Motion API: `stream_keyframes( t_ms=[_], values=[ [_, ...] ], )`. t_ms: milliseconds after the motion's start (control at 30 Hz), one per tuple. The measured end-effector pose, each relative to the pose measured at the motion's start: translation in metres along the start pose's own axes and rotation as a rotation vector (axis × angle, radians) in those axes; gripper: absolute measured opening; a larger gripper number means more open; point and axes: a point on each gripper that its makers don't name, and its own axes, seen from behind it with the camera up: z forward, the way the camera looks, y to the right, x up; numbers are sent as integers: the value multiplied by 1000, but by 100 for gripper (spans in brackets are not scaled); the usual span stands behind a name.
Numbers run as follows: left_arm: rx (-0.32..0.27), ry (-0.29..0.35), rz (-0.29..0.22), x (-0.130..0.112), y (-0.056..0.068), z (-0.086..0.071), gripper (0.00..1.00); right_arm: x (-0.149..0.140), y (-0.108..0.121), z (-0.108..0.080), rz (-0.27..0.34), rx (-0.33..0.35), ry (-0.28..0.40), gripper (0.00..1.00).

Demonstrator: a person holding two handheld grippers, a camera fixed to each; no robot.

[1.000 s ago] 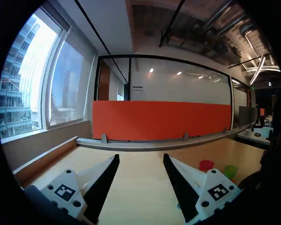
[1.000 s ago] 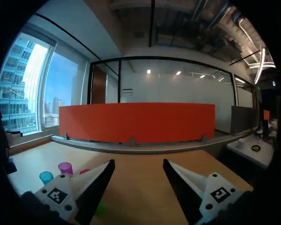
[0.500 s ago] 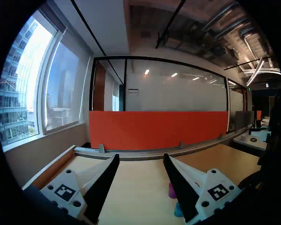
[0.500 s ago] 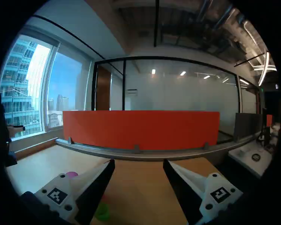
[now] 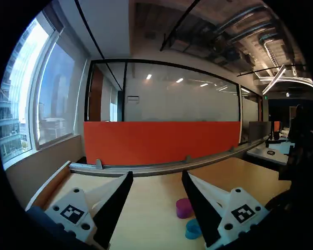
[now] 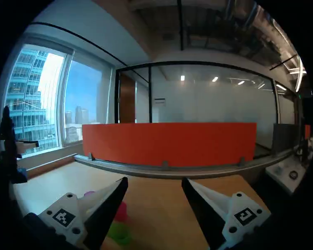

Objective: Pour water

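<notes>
In the left gripper view my left gripper (image 5: 156, 196) is open over the wooden desk (image 5: 152, 221), nothing between its fingers. A purple cup (image 5: 183, 207) and a blue cup (image 5: 193, 228) stand on the desk just left of its right finger (image 5: 210, 206). In the right gripper view my right gripper (image 6: 154, 200) is open and empty. A pink cup (image 6: 121, 211) and a green cup (image 6: 119, 232) peek out beside its left finger (image 6: 96, 208); a bit of purple cup (image 6: 89, 193) shows above that finger. The other gripper (image 6: 8, 154) is a dark shape at the far left.
An orange partition (image 5: 160, 141) on a grey rail (image 5: 156, 168) closes the desk's far edge. Windows (image 5: 27, 108) run along the left. A neighbouring desk (image 5: 269, 152) with small items sits at the right. A glass wall (image 6: 210, 100) stands behind the partition.
Both views have swung sideways. In the left gripper view the red and green cups slid out and the purple and blue cups came in. In the right gripper view the cups slipped behind the left finger.
</notes>
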Motion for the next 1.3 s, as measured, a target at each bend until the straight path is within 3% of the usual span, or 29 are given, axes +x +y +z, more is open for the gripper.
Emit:
stream_keyframes(
  t_ms=[300, 600, 967, 1300],
  values=[
    [-132, 20, 22, -1, 29, 2, 86, 1, -35, -2, -20, 170, -13, 99],
    [-279, 17, 2, 0, 59, -4, 86, 10, -75, -9, -24, 343, -3, 99],
    [-322, -31, 57, -20, 70, -4, 86, -5, -85, -5, -47, 387, -59, 99],
    [-342, -108, 73, -58, 71, 0, 86, -45, -86, -3, -89, 405, -146, 100]
  ],
)
